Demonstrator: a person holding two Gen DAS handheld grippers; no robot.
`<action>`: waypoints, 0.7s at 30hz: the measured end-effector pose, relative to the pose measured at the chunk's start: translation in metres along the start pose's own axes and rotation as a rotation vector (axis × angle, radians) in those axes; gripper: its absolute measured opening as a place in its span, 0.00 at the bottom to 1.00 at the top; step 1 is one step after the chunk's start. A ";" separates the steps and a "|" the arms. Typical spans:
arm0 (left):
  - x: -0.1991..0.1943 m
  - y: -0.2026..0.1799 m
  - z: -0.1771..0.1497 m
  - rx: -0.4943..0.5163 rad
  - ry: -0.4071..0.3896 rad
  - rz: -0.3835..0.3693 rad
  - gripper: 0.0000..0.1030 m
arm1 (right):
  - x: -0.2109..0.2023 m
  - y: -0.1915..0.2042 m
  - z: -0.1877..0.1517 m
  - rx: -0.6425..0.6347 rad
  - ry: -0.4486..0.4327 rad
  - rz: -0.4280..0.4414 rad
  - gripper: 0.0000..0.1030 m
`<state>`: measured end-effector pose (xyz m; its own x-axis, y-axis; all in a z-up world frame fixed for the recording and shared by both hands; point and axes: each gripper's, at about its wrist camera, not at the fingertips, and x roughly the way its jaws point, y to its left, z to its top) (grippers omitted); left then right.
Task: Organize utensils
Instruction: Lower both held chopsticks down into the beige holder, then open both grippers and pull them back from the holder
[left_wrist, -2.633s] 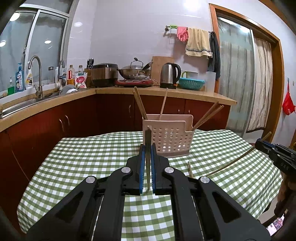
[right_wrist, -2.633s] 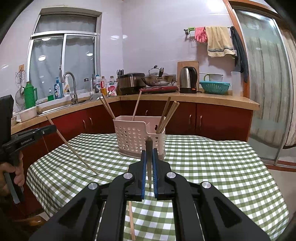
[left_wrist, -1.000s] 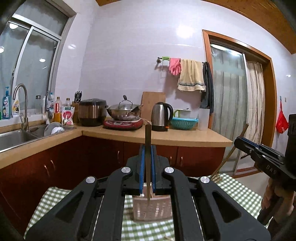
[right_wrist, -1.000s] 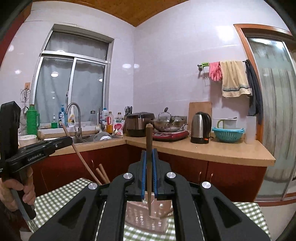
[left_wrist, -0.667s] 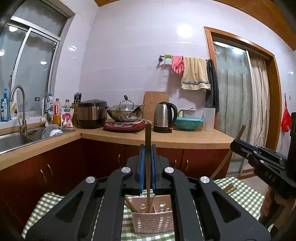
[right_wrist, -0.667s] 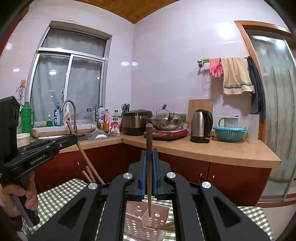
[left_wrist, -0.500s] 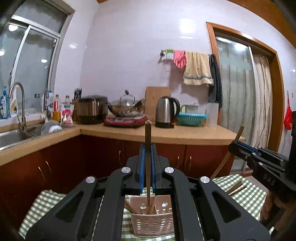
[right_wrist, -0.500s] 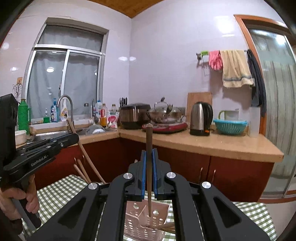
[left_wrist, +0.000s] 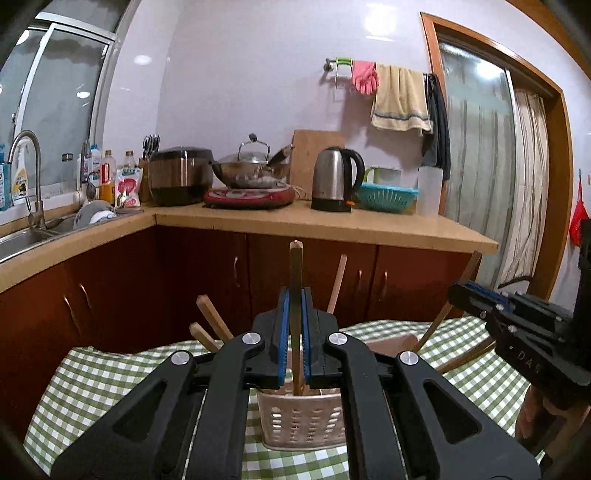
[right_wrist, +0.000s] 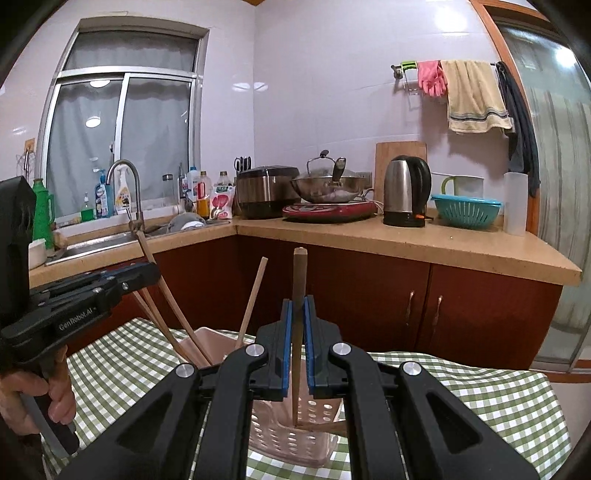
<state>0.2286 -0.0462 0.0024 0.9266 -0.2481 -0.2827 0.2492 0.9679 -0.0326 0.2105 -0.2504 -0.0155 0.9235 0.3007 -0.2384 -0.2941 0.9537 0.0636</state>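
Two handheld grippers each lower a wooden chopstick into a perforated utensil basket on a checked table.

The basket sits low in the centre of both views. The left gripper is clamped on a chopstick whose tip is inside the basket; the right gripper pinches another chopstick the same way. Next, likely: loosen both grips to drop them. Several chopsticks already lean inside and could snag. Behind, mid-frame, a counter holds a kettle and a wok.
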 end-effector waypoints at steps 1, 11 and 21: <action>0.002 0.001 -0.002 0.000 0.007 0.003 0.06 | -0.001 0.000 0.000 0.001 -0.003 0.000 0.09; -0.001 0.001 -0.003 -0.003 -0.006 -0.003 0.40 | -0.014 0.000 0.005 -0.006 -0.044 -0.025 0.44; -0.042 -0.010 -0.004 -0.009 -0.046 0.000 0.55 | -0.065 0.007 0.003 -0.028 -0.070 -0.049 0.44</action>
<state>0.1858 -0.0451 0.0106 0.9386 -0.2498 -0.2381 0.2471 0.9681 -0.0416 0.1493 -0.2630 0.0029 0.9515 0.2548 -0.1725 -0.2542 0.9668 0.0259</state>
